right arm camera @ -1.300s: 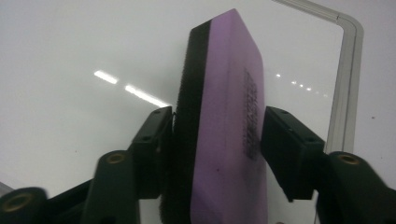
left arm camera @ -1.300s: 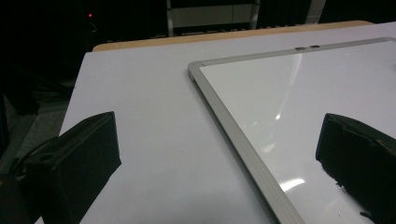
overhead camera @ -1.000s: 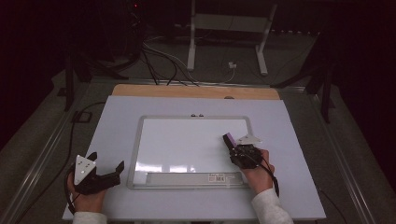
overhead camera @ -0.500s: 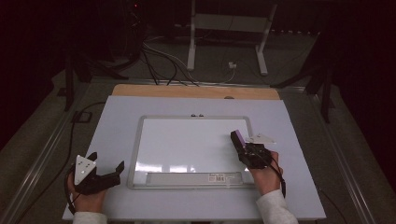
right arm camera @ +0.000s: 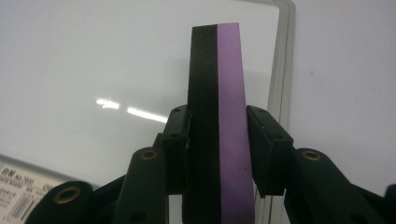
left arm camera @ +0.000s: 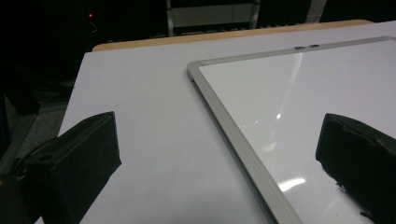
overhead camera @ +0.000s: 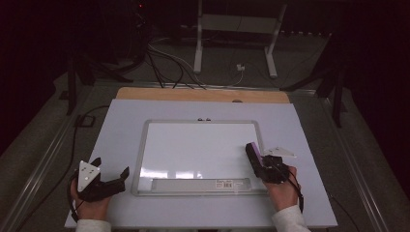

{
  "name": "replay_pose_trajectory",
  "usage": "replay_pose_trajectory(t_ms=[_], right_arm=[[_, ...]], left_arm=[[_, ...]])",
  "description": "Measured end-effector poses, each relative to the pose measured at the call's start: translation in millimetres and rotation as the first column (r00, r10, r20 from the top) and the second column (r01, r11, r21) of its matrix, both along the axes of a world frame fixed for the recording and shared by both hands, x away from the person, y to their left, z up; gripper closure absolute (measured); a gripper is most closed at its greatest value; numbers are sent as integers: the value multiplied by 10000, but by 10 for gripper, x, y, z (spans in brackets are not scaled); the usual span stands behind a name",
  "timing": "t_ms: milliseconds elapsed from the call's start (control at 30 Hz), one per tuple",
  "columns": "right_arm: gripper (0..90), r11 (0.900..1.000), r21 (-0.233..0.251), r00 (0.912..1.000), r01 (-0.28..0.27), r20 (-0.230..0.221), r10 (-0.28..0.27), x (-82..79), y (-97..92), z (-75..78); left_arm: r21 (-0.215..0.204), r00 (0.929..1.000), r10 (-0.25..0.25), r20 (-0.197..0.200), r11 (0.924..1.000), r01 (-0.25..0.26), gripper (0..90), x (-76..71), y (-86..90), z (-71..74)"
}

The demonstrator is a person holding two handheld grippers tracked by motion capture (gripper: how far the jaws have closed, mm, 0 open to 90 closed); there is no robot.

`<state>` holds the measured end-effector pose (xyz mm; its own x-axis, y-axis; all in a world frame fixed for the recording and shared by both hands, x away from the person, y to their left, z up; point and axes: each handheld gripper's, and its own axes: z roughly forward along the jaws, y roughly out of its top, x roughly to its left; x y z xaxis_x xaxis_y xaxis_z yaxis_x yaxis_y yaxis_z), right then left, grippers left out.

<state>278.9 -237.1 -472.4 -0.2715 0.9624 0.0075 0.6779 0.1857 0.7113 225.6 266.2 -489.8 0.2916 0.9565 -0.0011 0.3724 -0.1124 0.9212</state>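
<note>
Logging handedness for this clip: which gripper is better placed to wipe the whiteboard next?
Right. The right gripper is shut on the eraser over the whiteboard's right edge. The left gripper is open and off the board's left side.

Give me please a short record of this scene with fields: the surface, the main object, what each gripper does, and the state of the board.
surface: white table with a wooden strip at its far edge
main object: whiteboard with a silver frame, lying flat on the table
board state: no writing visible, only light reflections
left gripper: open, holds nothing, beside the board's near left corner
right gripper: shut on eraser, a black and purple block
eraser position: over the board's right edge
label: barcode sticker on the board's near tray
</note>
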Motion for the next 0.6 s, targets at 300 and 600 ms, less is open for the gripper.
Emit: replay_pose_trajectory(t_ms=[300,600], right_arm=[[631,9994,59,9993,344,-145,-343,-120,-38,-59],[630,9991,169,9991,386,-167,-383,-253,-62,-58]], left_arm=[[-17,10000,16,23,10000,-16,6,1,1,1],[39,10000,-10,3,10000,10,7,0,-4,3]])
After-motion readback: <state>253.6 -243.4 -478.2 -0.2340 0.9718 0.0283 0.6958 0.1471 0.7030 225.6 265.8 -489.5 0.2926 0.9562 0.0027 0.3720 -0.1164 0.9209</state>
